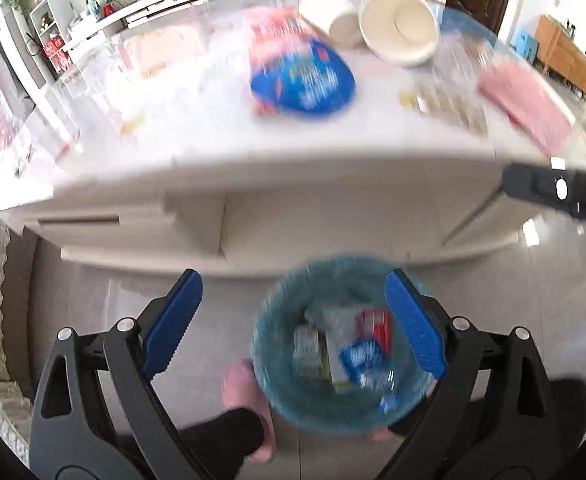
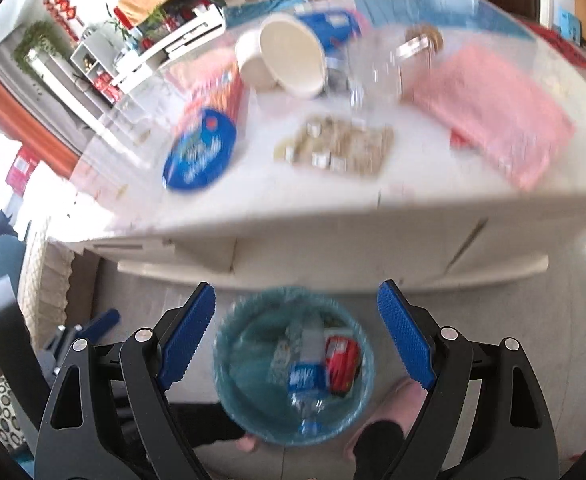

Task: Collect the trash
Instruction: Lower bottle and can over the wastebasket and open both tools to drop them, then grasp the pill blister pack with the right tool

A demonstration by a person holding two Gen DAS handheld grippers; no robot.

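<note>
- The left gripper has its two blue pads wide apart, with nothing between them. The right gripper is also wide apart and holds nothing.
- Both hang over the round bin with the thin blue-green bag on the floor, just in front of the near edge of the white surface. Some trash is already in the bin: a red packet, a blue and white wrapper and more.
- The trash still to pick up lies up and ahead of both grippers, on the surface. The big blue and pink snack bag lies long-ways from the far side toward the near edge (its blue end is nearest).
- I think the left gripper is the closer one to that bag, since it sits near the middle of its view. In the right view it lies off toward the left edge.
- The right view shows the flat tray of small tan and white bits and the pink cloth more clearly.
- Two tipped white paper cups lie near the far edge.
- Everything is blurry, so small things are hard to tell.
</note>
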